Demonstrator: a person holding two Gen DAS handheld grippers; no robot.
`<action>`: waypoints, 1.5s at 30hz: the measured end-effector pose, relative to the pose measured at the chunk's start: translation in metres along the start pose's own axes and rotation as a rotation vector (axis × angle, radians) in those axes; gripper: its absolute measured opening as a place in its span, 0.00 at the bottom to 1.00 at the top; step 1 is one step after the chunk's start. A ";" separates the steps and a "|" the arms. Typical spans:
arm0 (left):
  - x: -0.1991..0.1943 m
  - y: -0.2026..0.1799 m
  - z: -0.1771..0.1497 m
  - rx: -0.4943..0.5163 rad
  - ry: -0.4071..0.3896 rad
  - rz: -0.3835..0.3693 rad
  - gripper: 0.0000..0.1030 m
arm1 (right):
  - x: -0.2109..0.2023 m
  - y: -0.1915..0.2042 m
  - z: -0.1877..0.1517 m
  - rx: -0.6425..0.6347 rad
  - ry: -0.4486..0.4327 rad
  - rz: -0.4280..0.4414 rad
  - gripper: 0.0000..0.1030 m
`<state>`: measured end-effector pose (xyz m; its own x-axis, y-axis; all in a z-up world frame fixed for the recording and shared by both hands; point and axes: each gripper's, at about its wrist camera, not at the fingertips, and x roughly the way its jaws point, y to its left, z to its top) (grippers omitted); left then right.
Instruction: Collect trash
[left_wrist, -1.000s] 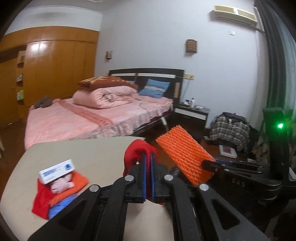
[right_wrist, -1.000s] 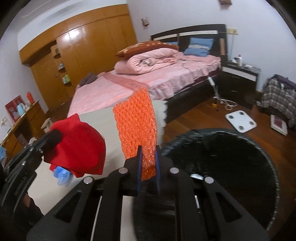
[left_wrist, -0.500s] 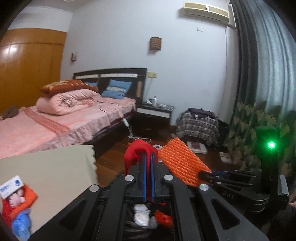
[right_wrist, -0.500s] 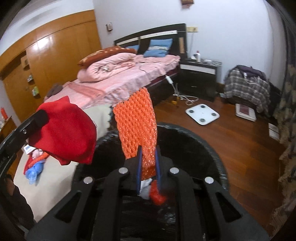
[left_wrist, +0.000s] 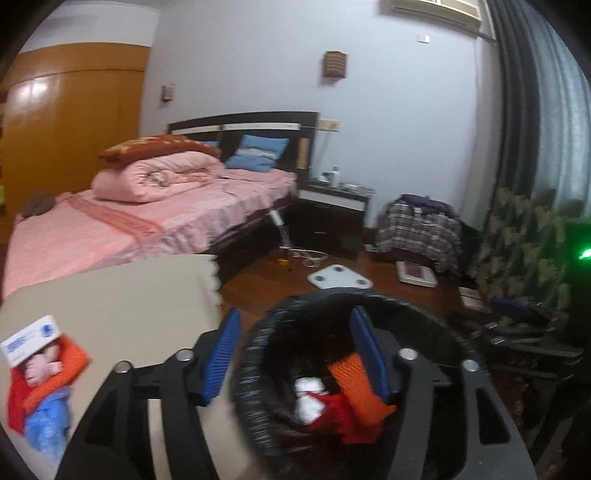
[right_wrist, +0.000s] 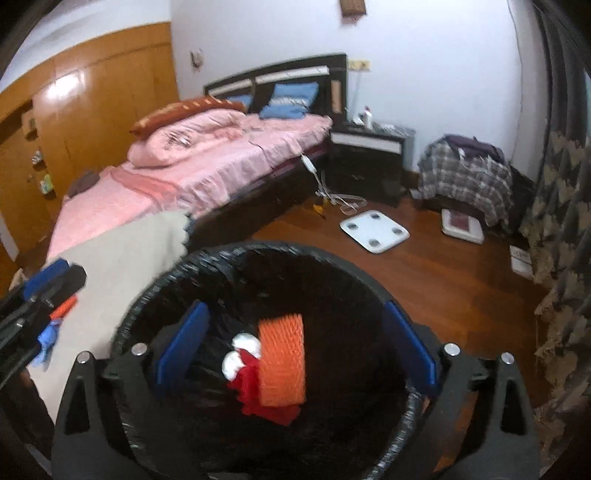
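Both my claws hang over the black-lined trash bin (right_wrist: 207, 258), and both are spread wide with nothing between the blue pads. My right gripper (right_wrist: 293, 347) looks straight down into the bin. My left gripper (left_wrist: 295, 354) is at the bin's left rim, one pad outside it and one over the opening.

In the bin I count one orange foam net (right_wrist: 282, 363), one red cloth (right_wrist: 255, 387) under it and two white wads (right_wrist: 240, 350).

The trash not yet collected is one small pile (left_wrist: 37, 380) on the beige table (left_wrist: 129, 295), to the left of the bin. I count one white box with blue print, one pink crumpled piece, one orange piece, one red piece and one blue bag. I judge my left claw is the nearer one, so it should go left. The pile's long axis runs roughly from near to far.
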<state>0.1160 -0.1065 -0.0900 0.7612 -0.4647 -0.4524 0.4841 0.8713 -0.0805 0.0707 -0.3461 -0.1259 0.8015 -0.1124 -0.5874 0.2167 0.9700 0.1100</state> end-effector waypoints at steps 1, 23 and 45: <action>-0.004 0.009 -0.003 -0.004 -0.001 0.027 0.68 | 0.000 0.006 0.001 -0.009 -0.001 0.021 0.95; -0.089 0.172 -0.067 -0.150 0.047 0.465 0.74 | 0.023 0.196 -0.001 -0.197 0.036 0.342 0.95; -0.088 0.262 -0.111 -0.259 0.147 0.586 0.74 | 0.079 0.276 -0.032 -0.288 0.118 0.337 0.95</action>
<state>0.1283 0.1795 -0.1697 0.7914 0.1087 -0.6016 -0.1259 0.9919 0.0135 0.1760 -0.0806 -0.1675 0.7280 0.2288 -0.6463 -0.2225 0.9705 0.0929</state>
